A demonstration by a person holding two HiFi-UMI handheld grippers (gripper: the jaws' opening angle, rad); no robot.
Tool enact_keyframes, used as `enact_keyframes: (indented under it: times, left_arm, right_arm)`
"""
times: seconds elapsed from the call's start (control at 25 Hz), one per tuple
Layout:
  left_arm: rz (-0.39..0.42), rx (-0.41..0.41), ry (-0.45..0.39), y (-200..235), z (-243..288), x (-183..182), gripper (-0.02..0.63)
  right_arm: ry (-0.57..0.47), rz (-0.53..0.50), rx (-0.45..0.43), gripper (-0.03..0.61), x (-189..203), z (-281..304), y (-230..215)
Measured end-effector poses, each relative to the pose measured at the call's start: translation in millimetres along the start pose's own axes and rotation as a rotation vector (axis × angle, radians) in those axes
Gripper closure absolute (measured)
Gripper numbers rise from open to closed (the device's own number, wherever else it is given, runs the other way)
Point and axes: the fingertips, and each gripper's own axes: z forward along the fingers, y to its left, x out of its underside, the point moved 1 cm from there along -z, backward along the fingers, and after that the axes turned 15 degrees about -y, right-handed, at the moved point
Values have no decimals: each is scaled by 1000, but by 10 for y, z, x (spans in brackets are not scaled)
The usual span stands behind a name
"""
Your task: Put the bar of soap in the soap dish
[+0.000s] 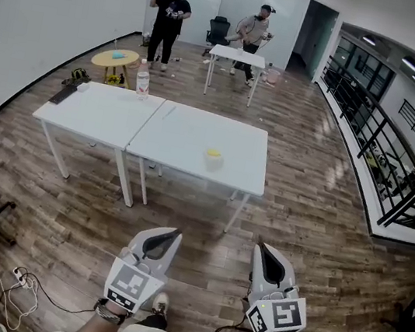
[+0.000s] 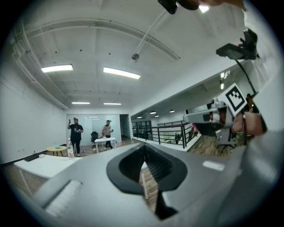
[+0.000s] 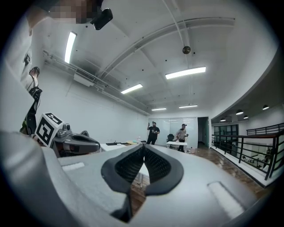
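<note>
A small yellow bar of soap lies on the right-hand white table, far ahead of me. A pale thing sits right under or beside it; I cannot tell whether that is the soap dish. Both grippers hang low in the head view, well short of the table and over the wood floor. My left gripper has its jaws together with nothing between them, tips meeting in its own view. My right gripper is likewise shut and empty. Each gripper shows in the other's view, side by side.
A second white table adjoins on the left, with a water bottle and a flat black item. Two people stand at the back near a small white table and a round yellow table. A railing runs along the right.
</note>
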Motion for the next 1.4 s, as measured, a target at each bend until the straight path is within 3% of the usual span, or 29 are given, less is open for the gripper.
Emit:
enact_keyframes:
  times: [0.88, 1.4]
  left_arm:
    - [-42, -28, 18, -1180, -843, -122, 606]
    - [3, -13, 7, -1459, -1073, -422, 606]
  right_arm:
    - [2, -16, -22, 575, -371, -1451, 288]
    - [-15, 9, -10, 575, -540, -1779, 383]
